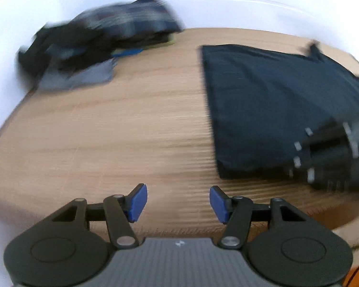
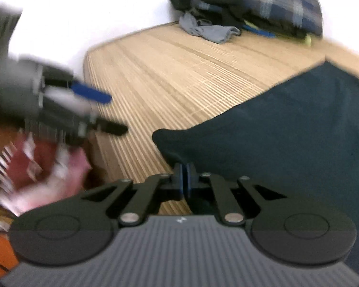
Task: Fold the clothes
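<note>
Jaws parted on left gripper (image 1: 178,203), blue pads bare, nothing between, hovering over ribbed bamboo mat (image 1: 122,129). Jaws pinched tight on right gripper (image 2: 184,179), clamping a soft rounded edge of dark navy garment (image 2: 287,129). Same garment lying flat, matte, straight-edged and rectangular on the mat. Farther back, against white wall (image 1: 227,0), rumpled clothes pile (image 2: 246,16): plaid flannel, grey knit, black fabric.

One flat dark navy folded garment (image 1: 270,100) is lying on one ribbed bamboo mat (image 1: 122,129). One heap of crumpled mixed clothes (image 1: 103,38) is sitting there. Two black two-finger grippers are showing: left gripper (image 1: 178,202), right gripper (image 2: 185,178).
</note>
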`<action>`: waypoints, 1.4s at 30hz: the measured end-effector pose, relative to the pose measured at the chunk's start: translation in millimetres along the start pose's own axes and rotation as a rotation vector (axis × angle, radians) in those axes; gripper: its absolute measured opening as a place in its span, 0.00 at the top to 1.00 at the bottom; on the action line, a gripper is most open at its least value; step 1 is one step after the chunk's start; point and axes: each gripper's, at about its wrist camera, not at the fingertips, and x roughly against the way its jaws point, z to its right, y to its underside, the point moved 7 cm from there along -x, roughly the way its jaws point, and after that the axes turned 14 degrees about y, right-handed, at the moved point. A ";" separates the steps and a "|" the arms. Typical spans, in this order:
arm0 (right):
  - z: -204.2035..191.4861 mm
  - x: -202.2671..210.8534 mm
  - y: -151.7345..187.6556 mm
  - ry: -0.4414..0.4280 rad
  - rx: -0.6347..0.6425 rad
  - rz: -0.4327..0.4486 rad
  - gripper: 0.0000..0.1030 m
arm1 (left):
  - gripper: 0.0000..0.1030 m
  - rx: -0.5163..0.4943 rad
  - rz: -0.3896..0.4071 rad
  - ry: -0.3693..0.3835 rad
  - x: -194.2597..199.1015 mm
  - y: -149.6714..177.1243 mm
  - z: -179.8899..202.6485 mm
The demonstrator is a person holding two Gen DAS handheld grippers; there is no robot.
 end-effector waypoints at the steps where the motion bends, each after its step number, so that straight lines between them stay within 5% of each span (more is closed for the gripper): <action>1: 8.1 1.5 -5.4 -0.038 -0.051 -0.006 0.94 | 0.42 -0.056 0.006 0.012 -2.9 -5.1 6.7; 6: 45.8 20.9 -29.8 -0.165 -0.205 -0.011 0.94 | 0.40 -0.342 0.057 0.061 -20.4 -32.0 44.2; 12: 48.5 42.5 -39.2 -0.192 -0.079 -0.026 0.94 | 0.42 -0.594 0.124 0.083 -36.5 -65.6 70.1; 20: 53.2 25.3 -38.1 -0.291 -0.091 -0.049 0.94 | 0.80 -0.879 0.017 0.168 -52.3 -52.1 92.8; 24: 49.8 21.8 -34.1 -0.285 -0.119 -0.054 0.94 | 0.72 -0.906 0.052 0.090 -48.1 -45.1 81.7; 27: 46.7 23.6 -31.4 -0.248 -0.152 -0.059 0.94 | 0.56 -0.905 0.120 0.051 -36.9 -39.9 65.3; 30: 42.7 22.8 -26.2 -0.222 -0.192 -0.076 0.94 | 0.54 -1.091 0.155 0.036 -38.3 -23.0 65.5; 42: 29.0 18.1 -31.6 -0.122 -0.140 -0.145 0.94 | 0.56 -1.318 0.248 0.173 -28.0 -17.2 68.3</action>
